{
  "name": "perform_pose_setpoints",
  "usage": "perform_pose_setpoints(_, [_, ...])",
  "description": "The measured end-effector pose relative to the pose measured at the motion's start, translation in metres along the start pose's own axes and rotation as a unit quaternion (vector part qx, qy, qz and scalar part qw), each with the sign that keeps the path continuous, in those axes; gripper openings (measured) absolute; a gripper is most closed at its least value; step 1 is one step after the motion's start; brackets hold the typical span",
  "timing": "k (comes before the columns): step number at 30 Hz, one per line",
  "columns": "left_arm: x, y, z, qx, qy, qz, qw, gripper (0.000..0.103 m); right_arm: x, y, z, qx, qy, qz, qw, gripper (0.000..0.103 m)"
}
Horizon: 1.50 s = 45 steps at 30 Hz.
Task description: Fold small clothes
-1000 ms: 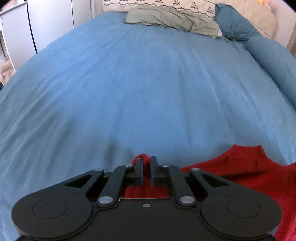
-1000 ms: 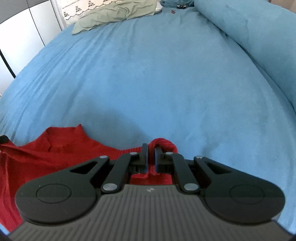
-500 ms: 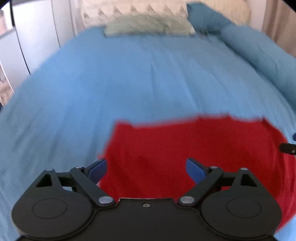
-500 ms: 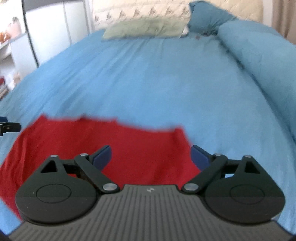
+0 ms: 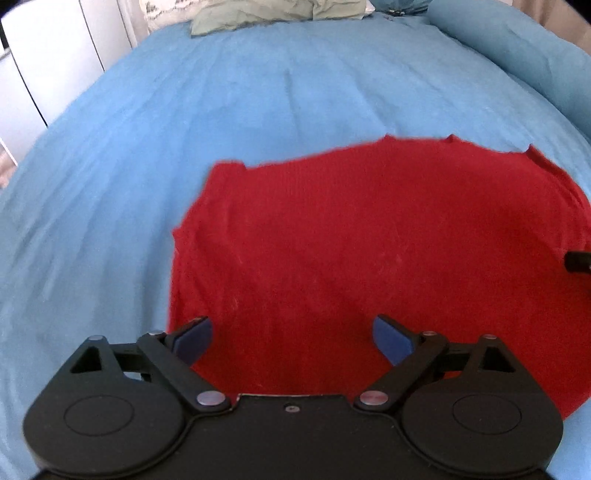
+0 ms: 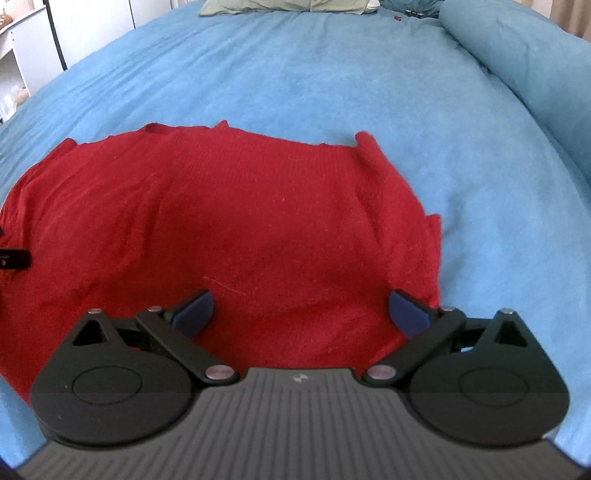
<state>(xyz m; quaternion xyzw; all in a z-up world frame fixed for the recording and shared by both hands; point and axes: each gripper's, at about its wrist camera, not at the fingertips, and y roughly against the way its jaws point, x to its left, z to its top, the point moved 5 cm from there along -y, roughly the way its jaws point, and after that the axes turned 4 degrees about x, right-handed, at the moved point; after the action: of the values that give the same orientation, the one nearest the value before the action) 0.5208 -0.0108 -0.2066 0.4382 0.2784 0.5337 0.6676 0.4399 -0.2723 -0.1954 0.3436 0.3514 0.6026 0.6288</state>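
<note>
A red knitted garment [image 5: 369, 243] [image 6: 221, 214] lies spread flat on the blue bedspread. My left gripper [image 5: 291, 338] hovers over its near left part, jaws wide and empty, blue pads [image 5: 194, 338] apart. Over the near right part of the cloth my right gripper [image 6: 301, 312] also stands open with nothing between its blue pads [image 6: 408, 312]. A black tip of the right gripper [image 5: 578, 261] shows at the right edge of the left wrist view; the left gripper's tip [image 6: 14, 258] shows at the left edge of the right wrist view.
The blue bedspread [image 5: 258, 110] [image 6: 314, 74] stretches far beyond the garment. A grey-green pillow [image 5: 266, 14] [image 6: 280, 5] lies at the head of the bed. A rolled blue duvet [image 5: 524, 55] [image 6: 517, 62] runs along the right side. White cupboards [image 5: 55, 55] stand at left.
Both grippers were shut on the garment's far edge; both let go and opened wide, then drew back toward me. The red garment now lies flat in front of them.
</note>
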Motion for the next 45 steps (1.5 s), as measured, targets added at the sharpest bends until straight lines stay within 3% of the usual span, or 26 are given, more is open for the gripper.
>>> perform_pose_setpoints(4, [-0.006,0.047,0.005,-0.029,0.001,0.01,0.9995,0.097,-0.002,0.045,0.009,-0.043,0.021,-0.006,0.999,0.103])
perform_pose_setpoints(8, [-0.017,0.095,-0.003,-0.047,0.018,0.016,0.9986,0.103,-0.008,0.098,0.008,-0.057,0.002,-0.01,0.998,0.103])
perform_pose_setpoints(13, [-0.05,0.104,-0.023,-0.005,0.02,-0.023,0.9995,0.103,-0.019,0.136,-0.023,-0.035,-0.072,-0.021,0.997,0.103])
perform_pose_setpoints(19, [-0.085,0.089,-0.043,0.023,0.007,-0.036,0.9991,0.103,-0.027,0.105,-0.089,0.016,-0.201,0.014,0.979,0.103])
perform_pose_setpoints(24, [-0.092,0.081,-0.048,0.035,0.02,-0.05,0.998,0.103,-0.043,0.078,-0.125,-0.007,-0.333,0.038,0.942,0.103])
perform_pose_setpoints(30, [-0.102,0.08,-0.039,0.032,0.026,-0.072,0.9966,0.101,-0.055,0.058,-0.123,-0.057,-0.404,0.03,0.912,0.102])
perform_pose_setpoints(35, [-0.11,0.077,-0.025,0.017,0.028,-0.081,0.9962,0.101,-0.068,0.053,-0.115,-0.069,-0.428,0.046,0.9,0.087])
perform_pose_setpoints(39, [-0.111,0.069,-0.019,0.031,0.044,-0.087,0.9947,0.101,-0.079,0.048,-0.118,-0.073,-0.46,0.059,0.883,0.077])
perform_pose_setpoints(41, [-0.11,0.063,-0.018,0.045,0.056,-0.089,0.9935,0.101,-0.08,0.05,-0.117,-0.071,-0.459,0.078,0.882,0.068])
perform_pose_setpoints(45, [-0.106,0.055,-0.017,0.054,0.061,-0.076,0.9938,0.101,-0.074,0.055,-0.112,-0.066,-0.423,0.112,0.897,0.067])
